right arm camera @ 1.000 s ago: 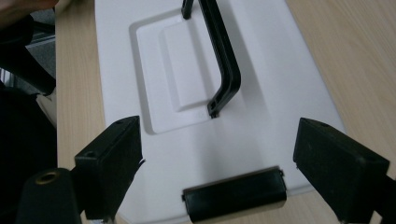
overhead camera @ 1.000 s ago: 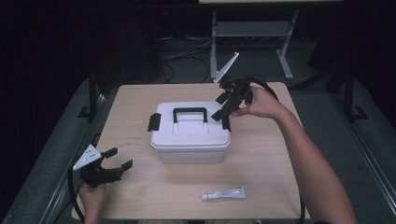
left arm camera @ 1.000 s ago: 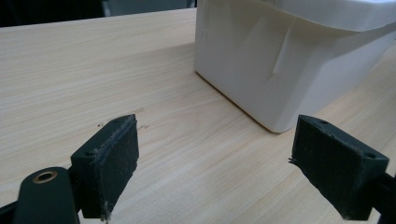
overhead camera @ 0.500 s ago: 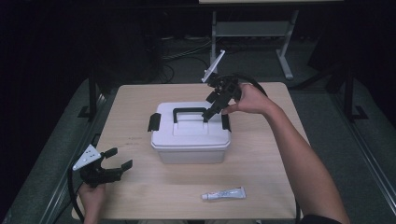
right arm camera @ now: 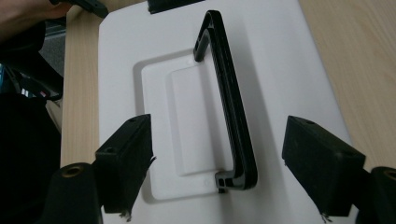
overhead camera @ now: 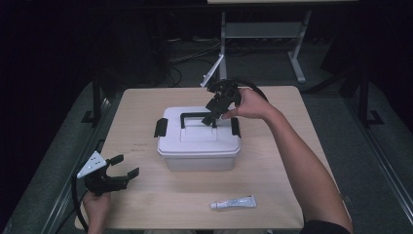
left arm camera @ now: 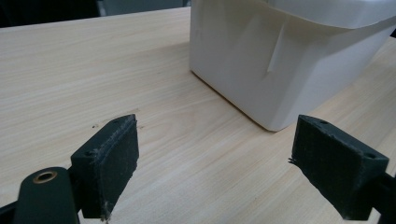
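The right tool (overhead camera: 213,116) has come leftward from the table's far right to hang over the box (overhead camera: 198,139) mid-table, its jaws just closing a little yet open astride the black handle (right arm camera: 227,112) without pressing it (a grasp looks imminent). The handle's long axis runs left to right along the lid, folded flat; the left tool (overhead camera: 119,176) rests open at the near left.

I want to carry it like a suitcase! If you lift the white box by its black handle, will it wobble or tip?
Probably not much: the handle sits mid-lid on the white box. It looks like stiff plastic, so it should hold its shape. Both latches appear shut, so the lid likely stays on.
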{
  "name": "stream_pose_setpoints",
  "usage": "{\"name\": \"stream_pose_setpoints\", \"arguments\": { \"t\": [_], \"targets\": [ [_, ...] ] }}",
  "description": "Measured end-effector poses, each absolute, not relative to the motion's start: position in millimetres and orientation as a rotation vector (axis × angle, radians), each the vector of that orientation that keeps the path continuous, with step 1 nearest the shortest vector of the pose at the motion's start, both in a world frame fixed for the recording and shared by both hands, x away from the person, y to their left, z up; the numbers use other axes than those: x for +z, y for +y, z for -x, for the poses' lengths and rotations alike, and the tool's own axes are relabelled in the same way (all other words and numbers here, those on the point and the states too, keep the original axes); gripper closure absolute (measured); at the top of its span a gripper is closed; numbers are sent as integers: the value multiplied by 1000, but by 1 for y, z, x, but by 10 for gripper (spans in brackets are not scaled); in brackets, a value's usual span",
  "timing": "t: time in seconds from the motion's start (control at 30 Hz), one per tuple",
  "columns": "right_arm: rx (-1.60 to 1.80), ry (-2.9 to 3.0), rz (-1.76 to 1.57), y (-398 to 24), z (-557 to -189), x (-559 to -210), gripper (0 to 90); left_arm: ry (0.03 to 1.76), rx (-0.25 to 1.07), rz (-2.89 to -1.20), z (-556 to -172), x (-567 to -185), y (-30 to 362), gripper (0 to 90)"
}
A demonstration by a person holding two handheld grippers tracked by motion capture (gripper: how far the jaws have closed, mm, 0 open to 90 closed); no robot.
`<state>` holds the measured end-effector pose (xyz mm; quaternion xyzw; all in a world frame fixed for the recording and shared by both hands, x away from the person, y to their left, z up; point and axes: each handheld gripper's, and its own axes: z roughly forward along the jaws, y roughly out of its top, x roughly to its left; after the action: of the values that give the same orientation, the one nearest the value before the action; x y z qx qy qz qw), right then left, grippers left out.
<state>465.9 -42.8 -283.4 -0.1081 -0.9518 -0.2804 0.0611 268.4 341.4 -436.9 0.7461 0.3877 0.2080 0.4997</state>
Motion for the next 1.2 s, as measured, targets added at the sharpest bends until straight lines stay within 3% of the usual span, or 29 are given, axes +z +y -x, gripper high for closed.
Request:
{"name": "stream_pose_setpoints", "arguments": {
  "t": [0.5, 0.57, 1.2],
  "targets": [
    [-824, -2885, 291, -28, -471, -285, 349, 945, 502, -1805, -268, -437, 345, 141],
    [-812, -2877, 277, -26, -472, -288, 424, 951, 496, -1805, -268, -438, 345, 141],
    [-815, -2874, 202, -20, -471, -286, 759, 954, 501, -1815, -268, -438, 346, 141]
  ]
}}
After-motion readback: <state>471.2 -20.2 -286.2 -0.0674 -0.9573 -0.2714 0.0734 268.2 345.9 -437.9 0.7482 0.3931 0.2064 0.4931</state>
